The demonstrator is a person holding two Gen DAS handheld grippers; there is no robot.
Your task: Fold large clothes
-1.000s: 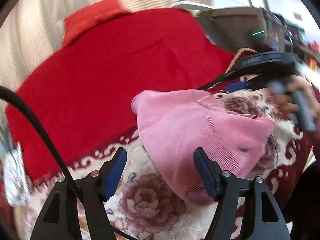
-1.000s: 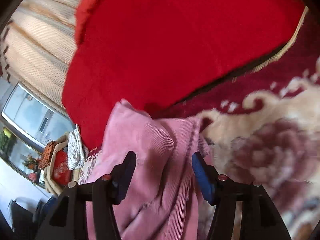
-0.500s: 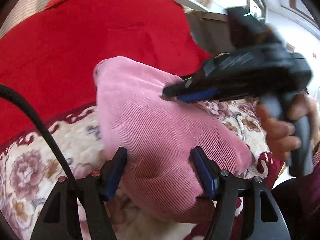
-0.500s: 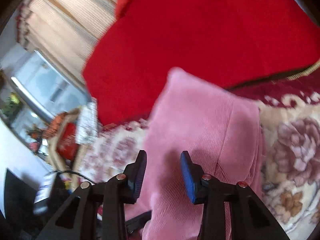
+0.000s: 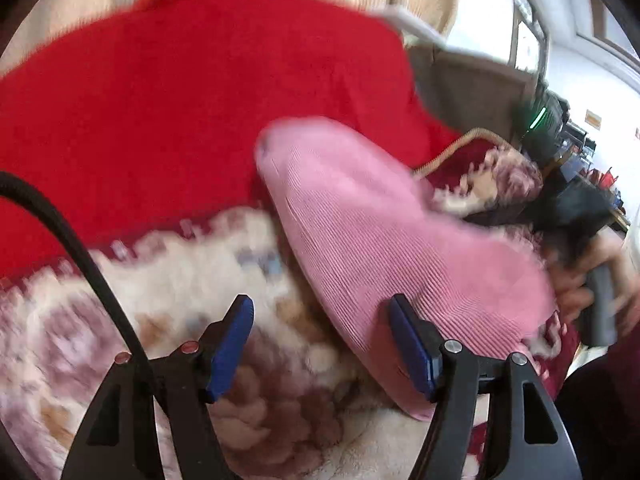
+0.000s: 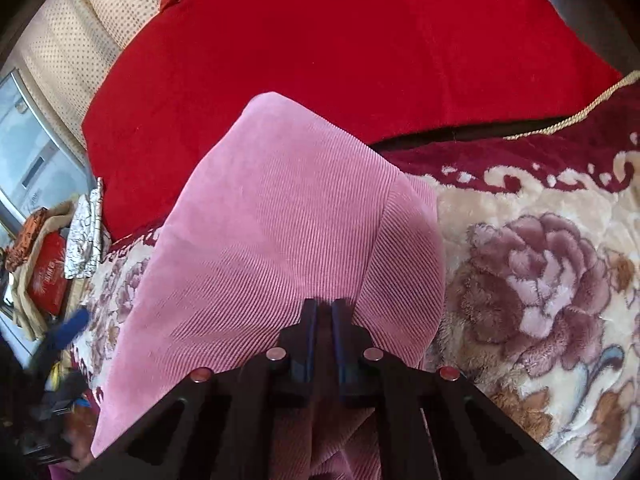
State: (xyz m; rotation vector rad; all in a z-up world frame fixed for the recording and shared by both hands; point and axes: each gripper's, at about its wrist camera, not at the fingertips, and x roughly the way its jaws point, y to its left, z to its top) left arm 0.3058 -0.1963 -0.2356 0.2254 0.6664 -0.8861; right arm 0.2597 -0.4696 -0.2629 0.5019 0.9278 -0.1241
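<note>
A pink ribbed garment lies in a folded bundle on a floral blanket. In the right wrist view the pink garment fills the middle. My right gripper is shut on a pinch of its cloth at the near edge. My left gripper is open, its right pad against the garment's near edge, its left pad over the blanket. The right gripper also shows in the left wrist view, blurred, at the garment's far right side.
A red cloth covers the area behind the garment, also in the right wrist view. The floral blanket extends to the right. Clutter with a red box sits at far left. A brown box stands behind.
My right gripper has closed on the pink garment. The left gripper has stayed open and shifted left, so the garment now lies mostly to its right.
</note>
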